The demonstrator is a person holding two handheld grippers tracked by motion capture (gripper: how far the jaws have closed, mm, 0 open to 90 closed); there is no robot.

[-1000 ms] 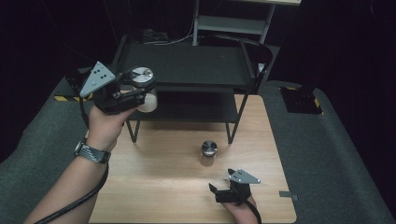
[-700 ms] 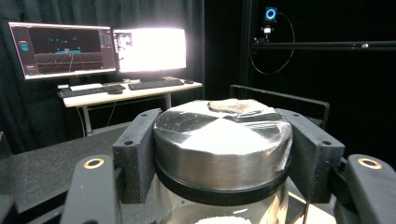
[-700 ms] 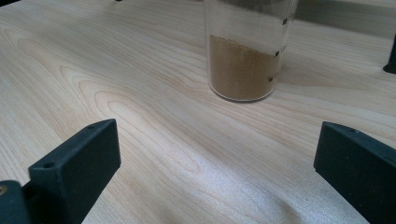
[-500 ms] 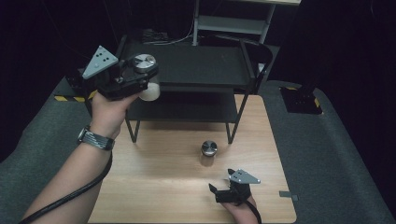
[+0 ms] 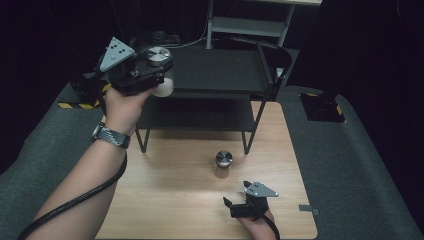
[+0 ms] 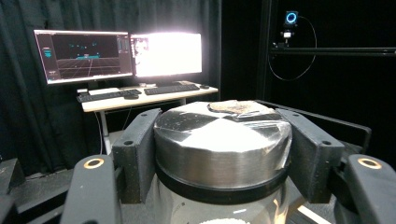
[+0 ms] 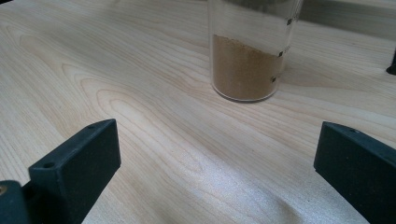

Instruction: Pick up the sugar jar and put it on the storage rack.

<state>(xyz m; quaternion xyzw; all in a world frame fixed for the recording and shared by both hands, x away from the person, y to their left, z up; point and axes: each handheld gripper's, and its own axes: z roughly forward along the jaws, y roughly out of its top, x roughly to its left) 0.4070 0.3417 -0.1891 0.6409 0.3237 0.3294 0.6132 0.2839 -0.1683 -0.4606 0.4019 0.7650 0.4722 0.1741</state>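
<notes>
The left hand-held gripper (image 5: 159,70) hides most of its clamped jar (image 6: 223,144).

No legible text, labels or numbers anywhere.

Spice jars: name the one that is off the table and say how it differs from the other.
The jar clamped in the left gripper, held up by the black shelf. The other jar stands on the wooden table, ungripped.

jar (image 6: 223,154) base cut off, contents unclear
</notes>
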